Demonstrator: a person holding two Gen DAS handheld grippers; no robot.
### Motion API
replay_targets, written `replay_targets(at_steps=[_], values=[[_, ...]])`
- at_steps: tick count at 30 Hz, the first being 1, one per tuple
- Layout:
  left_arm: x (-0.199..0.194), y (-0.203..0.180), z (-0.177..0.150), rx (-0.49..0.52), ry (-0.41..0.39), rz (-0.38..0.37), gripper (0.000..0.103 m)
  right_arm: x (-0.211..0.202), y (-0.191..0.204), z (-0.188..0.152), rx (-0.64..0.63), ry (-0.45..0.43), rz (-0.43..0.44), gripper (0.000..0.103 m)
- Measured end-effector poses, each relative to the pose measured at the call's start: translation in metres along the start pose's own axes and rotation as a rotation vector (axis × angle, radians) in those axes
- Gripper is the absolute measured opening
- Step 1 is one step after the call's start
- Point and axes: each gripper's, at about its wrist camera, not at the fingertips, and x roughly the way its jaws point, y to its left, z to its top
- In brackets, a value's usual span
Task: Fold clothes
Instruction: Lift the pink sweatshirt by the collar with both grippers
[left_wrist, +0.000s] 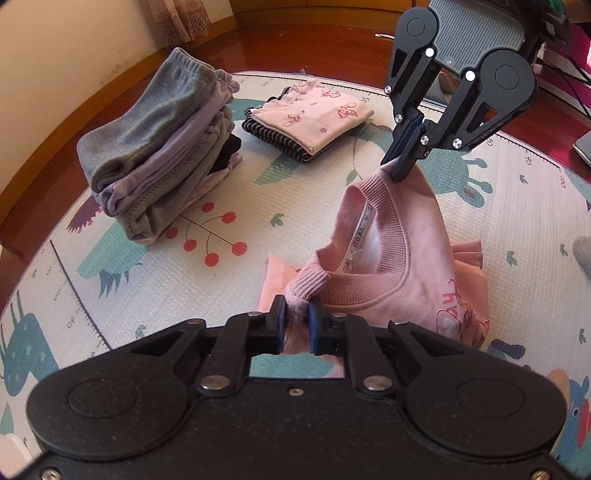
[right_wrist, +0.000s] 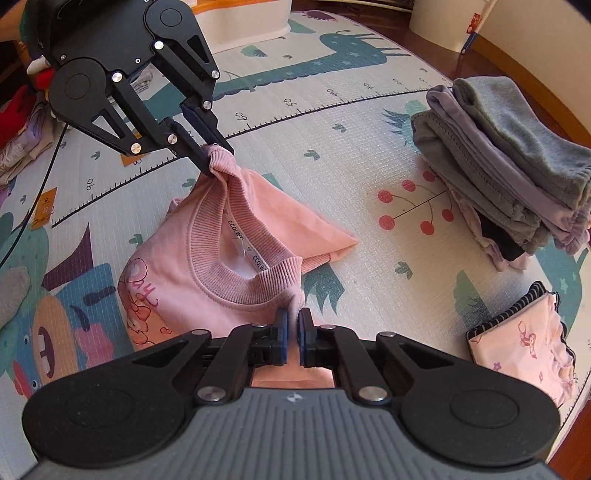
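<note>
The pink sweatshirt (left_wrist: 417, 266) hangs between the two tools, lifted partly off the play mat (left_wrist: 122, 280) near the mat's middle, with its lower part and a sleeve trailing on the printed surface. The left hand-held gripper (left_wrist: 297, 317) is clenched on the ribbed collar at one shoulder; a bunch of pink fabric shows squeezed between its blue pads. The right hand-held gripper (right_wrist: 291, 325) is likewise clamped on the opposite shoulder just beside the neckline, its pads nearly touching with a thin fold of cloth between them. Each wrist view shows the other tool across the collar, so the neck opening, with its white label tape, gapes upward between the two grips.

Holding the garment by both shoulders looks deliberate: weight pulls the body down straight, which should let it be shaken out and laid flat before any fold. The front print faces outward toward the right-hand side of the mat, so I judge it will need laying face down or being turned.

Toward the mat's far edge sit finished pieces: a tall stack of grey and lilac garments (left_wrist: 159, 147) and, just beside it but apart, a low folded pile topped by a pale floral piece (left_wrist: 314, 118). They are kept well clear of the working area, presumably so the sweatshirt has room to spread. Unfolded clothes (right_wrist: 22, 133) lie beyond the mat's opposite side.
</note>
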Motion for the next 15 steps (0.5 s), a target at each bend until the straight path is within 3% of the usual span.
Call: replay_targets(at_steps=[6, 15], values=[[-0.032, 0.025, 0.027, 0.0, -0.062, 0.167, 0.009, -0.036, -0.018, 0.025, 0.0, -0.096, -0.136, 0.007], [-0.071, 0.05, 0.072, -0.014, -0.185, 0.473, 0.009, -0.083, -0.057, 0.062, 0.113, -0.325, -0.345, 0.007]])
